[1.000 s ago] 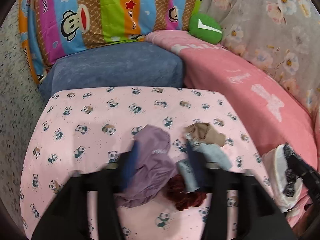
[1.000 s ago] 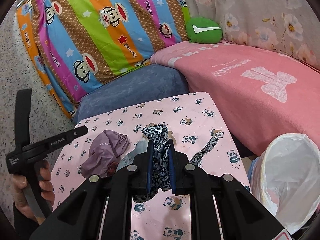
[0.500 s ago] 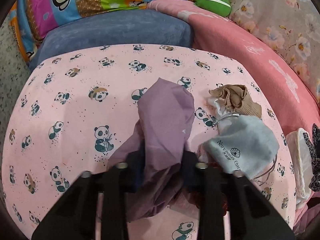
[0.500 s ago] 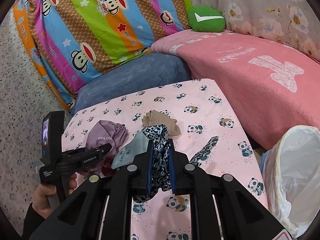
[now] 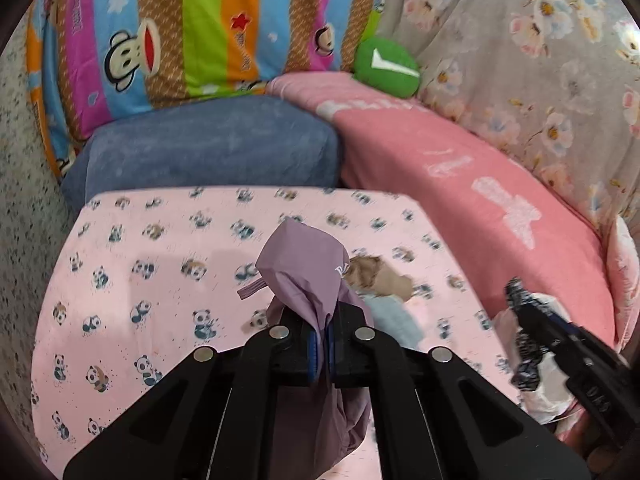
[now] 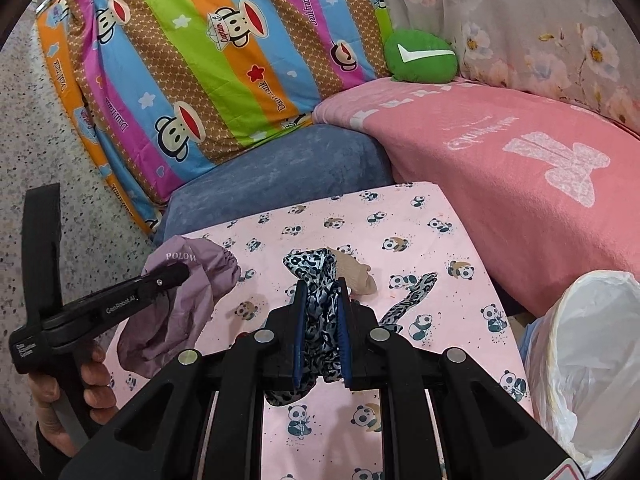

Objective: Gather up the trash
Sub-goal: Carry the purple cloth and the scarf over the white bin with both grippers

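Left wrist view: my left tool (image 5: pixel 320 346) pinches the purple cloth (image 5: pixel 308 272), my right tool (image 6: pixel 322 330) the leopard cloth (image 6: pixel 320 304), both bound for the bin (image 6: pixel 560 344) at three o'clock.

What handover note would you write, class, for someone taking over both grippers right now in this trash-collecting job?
Left gripper: shut on the purple cloth bag, lifted off the panda sheet.
Right gripper: shut on the leopard-print cloth, its tail trailing on the sheet.
Bin with white liner: at the sheet's right edge, beside the right gripper.
Done: both pieces gripped.
Left: drop both into the bin, then fetch the tan cloth and the light blue pouch lying on the sheet.
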Tool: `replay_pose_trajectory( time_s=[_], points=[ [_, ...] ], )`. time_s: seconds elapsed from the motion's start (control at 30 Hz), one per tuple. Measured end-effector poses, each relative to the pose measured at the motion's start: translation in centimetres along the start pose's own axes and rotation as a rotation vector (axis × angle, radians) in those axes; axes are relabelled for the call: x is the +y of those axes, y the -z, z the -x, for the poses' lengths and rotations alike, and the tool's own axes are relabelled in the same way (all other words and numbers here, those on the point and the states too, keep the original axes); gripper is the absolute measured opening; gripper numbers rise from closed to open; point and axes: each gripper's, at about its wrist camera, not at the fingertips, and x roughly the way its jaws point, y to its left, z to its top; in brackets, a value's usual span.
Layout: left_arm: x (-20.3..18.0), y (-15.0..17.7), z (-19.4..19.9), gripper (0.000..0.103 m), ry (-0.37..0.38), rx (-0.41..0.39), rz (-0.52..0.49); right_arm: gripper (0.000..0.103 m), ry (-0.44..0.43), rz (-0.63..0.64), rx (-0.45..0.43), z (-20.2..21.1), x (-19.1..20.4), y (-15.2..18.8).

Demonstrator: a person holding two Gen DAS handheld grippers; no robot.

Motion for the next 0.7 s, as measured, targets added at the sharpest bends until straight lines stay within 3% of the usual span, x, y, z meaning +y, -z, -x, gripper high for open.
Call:
replay_pose_trajectory(
  time_s=[0.33,0.7],
  points=[
    [-8.8,-1.4,2.3,0.003,0.122,-0.061,-0.116,0.014,0.037,-0.041,-0.093,5.7,-3.2,-1.4],
    [-18.9,0.3,0.5,0.003,0.26,-0.007,-0.223,0.014,0.175,-0.154,-0.158,12.1,-12.4,-0.9]
  ],
)
